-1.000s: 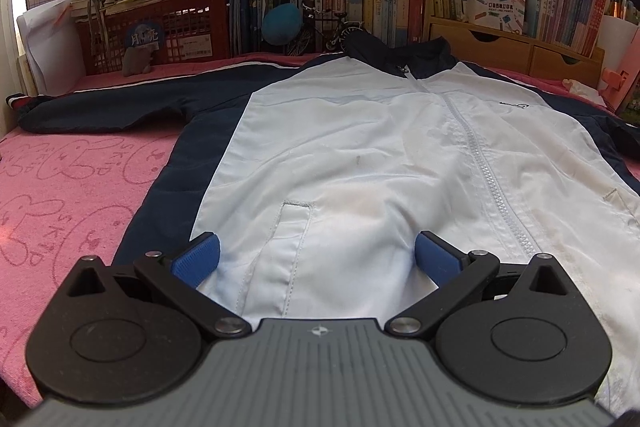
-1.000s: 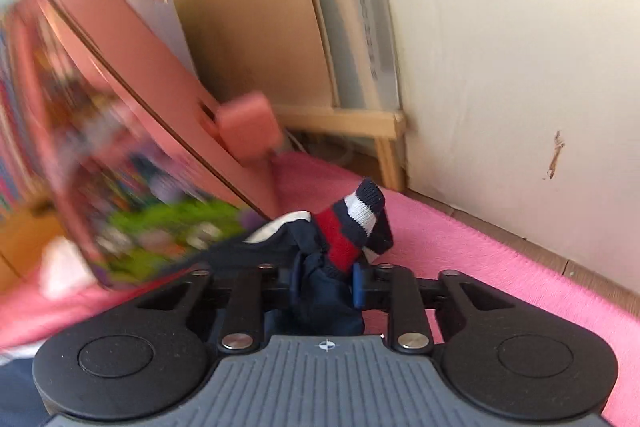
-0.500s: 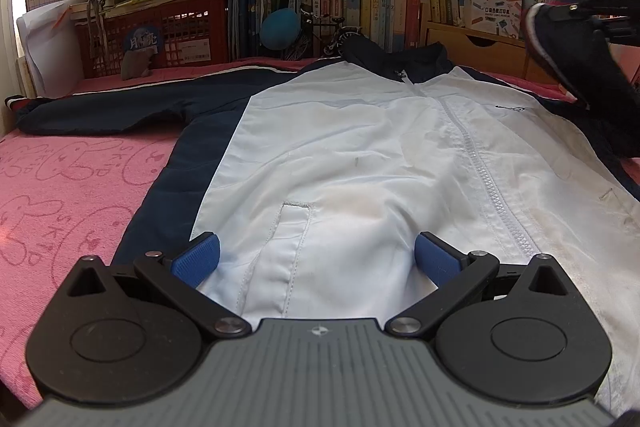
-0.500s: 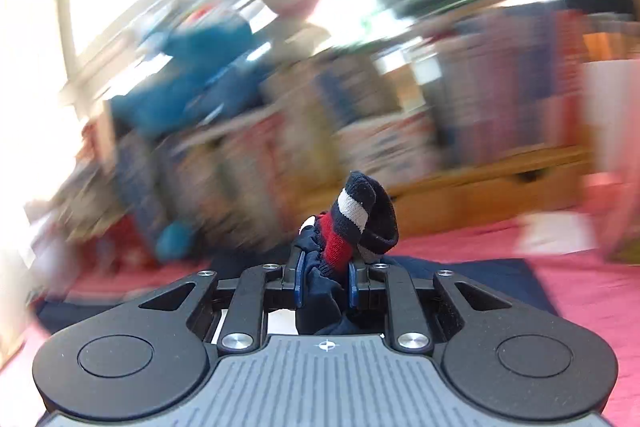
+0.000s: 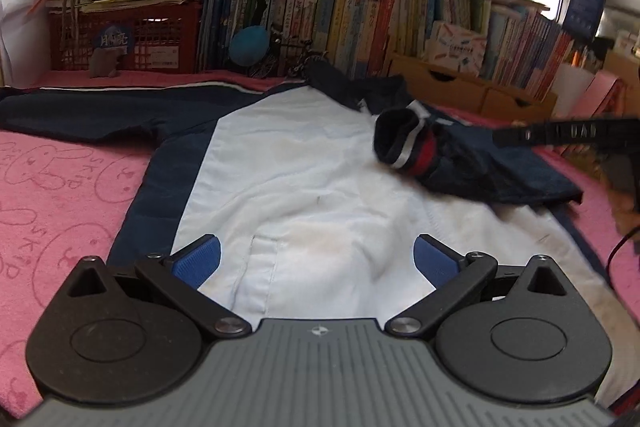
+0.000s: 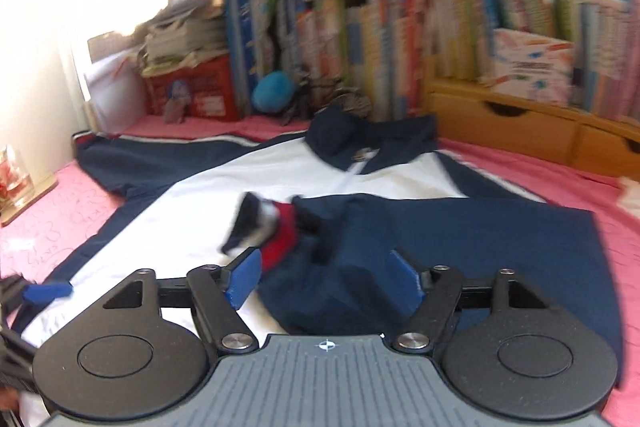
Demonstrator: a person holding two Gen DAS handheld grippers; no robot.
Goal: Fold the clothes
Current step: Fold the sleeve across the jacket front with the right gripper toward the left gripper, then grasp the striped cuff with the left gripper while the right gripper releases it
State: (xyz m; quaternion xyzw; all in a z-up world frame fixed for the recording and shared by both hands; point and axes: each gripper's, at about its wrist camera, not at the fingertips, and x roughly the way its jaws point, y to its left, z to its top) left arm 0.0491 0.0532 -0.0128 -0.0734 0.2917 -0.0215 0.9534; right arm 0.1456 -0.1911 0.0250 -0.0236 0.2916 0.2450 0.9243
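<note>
Ahead of left tongs: jacket (image 5: 288, 179) spread flat on pink cover (image 5: 60, 195)
Left gripper (image 5: 316, 259): jaws wide apart, empty, low over the hem
Ahead of right tongs: folded sleeve (image 6: 440, 247), striped cuff (image 6: 276, 231) lying on the white front
Right gripper (image 6: 324, 283): open, gripping nothing

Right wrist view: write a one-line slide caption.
Open right gripper above the navy sleeve, folded across the white jacket front, striped cuff released.
</note>
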